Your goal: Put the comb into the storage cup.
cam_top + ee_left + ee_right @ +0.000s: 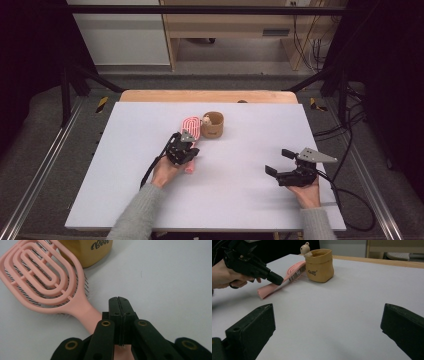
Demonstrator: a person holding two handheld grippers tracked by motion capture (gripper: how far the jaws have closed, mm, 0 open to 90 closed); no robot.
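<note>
The left gripper (119,300) is seen clenched empty above the pink plastic vented hairbrush (45,282); the right gripper (328,322) is held released at lower right.

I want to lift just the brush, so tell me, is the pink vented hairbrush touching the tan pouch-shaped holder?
Cannot tell. In the left gripper view the pink vented hairbrush overlaps the tan pouch-shaped holder; the right gripper view shows its bristles right beside the holder, but neither contact nor a gap plainly.

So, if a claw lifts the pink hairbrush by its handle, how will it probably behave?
The pink hairbrush looks like rigid plastic, so it should stay stiff. Its open, slotted head suggests it is light. The handle looks smooth and rounded, so it may slip or twist in a grip. Lying flat beside the tan pouch, it seems unlikely to roll.
</note>
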